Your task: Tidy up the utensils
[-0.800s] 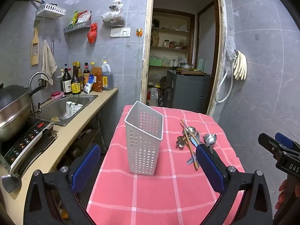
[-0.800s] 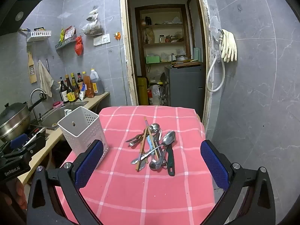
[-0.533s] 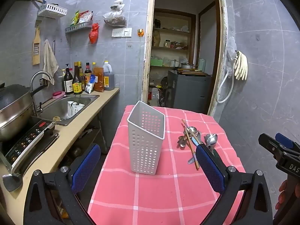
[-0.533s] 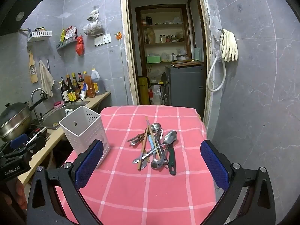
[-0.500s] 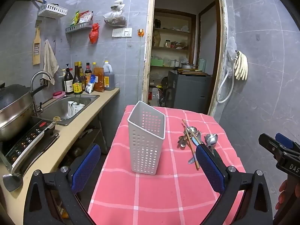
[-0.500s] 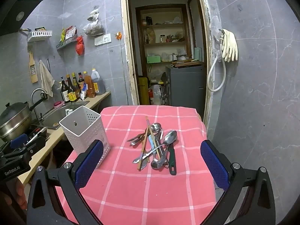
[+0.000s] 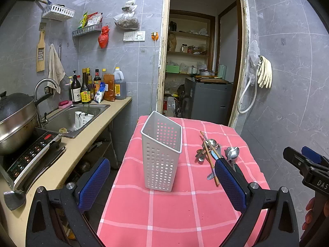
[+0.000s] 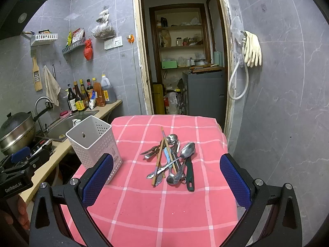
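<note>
A heap of utensils (image 8: 171,158) lies on the surface (image 8: 144,210), which is covered by a pink checked cloth. The heap sits toward the right side of the cloth and holds spoons, wooden chopsticks (image 8: 159,156), a tool with a light blue handle and one with a dark green handle (image 8: 190,175), all crossed over one another. To the left of the heap, apart from it, a white holder with small holes (image 7: 162,154) stands upright near the left edge of the cloth, and nothing shows inside it.

The right claw (image 8: 166,181) hangs over the near part of the cloth with the heap ahead of it between its blue pads. Its jaws stand wide apart and grip nothing. The left claw (image 7: 162,183) is likewise spread wide and empty, with the holder standing ahead between its pads, untouched.

Left of the surface runs a kitchen counter with a sink (image 7: 72,119), a tap, a row of bottles (image 7: 90,86) and a large pot (image 7: 14,119) on a cooker. Behind the surface an open doorway shows shelves. Rubber gloves (image 8: 253,49) hang on the grey tiled wall to the right.
</note>
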{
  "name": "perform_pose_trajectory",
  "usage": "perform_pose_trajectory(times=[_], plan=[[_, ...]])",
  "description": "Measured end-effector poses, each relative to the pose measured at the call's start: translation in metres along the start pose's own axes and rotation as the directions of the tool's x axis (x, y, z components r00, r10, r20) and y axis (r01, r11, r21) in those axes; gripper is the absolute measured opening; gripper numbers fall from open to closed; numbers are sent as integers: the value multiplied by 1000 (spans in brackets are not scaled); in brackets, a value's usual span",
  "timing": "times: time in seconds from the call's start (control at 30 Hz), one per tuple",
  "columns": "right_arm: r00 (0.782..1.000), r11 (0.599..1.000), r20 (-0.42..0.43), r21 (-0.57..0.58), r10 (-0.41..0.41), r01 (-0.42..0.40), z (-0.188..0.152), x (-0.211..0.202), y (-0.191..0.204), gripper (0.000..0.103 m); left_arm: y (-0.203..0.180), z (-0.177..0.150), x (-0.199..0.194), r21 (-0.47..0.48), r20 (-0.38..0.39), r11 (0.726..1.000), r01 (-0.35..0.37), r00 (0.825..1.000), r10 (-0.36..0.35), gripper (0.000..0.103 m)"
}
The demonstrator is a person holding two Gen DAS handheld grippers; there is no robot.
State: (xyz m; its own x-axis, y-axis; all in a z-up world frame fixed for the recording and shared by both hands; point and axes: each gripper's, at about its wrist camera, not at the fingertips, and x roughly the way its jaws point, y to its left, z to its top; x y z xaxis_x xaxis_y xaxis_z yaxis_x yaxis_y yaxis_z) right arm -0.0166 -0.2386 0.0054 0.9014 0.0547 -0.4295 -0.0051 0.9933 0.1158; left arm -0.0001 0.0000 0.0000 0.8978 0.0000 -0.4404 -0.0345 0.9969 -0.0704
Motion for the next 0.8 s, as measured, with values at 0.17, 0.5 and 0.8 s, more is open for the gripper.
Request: perform_pose_trajectory(times=[0.17,0.5,0.8], plan=[[1000,1000,0,1,0,0,0,1,1,102,0,0,0,1,0,1000,-1,1000,1,102],[1000,1000,-4,3,1,-1,0,2,0,102,0,0,0,1,-1,1000,-1,1000,1,102],[1000,1000,-7,6,3,-3,-2,2,2,102,0,0,0,3,-3,1000,-3,1000,3,102]])
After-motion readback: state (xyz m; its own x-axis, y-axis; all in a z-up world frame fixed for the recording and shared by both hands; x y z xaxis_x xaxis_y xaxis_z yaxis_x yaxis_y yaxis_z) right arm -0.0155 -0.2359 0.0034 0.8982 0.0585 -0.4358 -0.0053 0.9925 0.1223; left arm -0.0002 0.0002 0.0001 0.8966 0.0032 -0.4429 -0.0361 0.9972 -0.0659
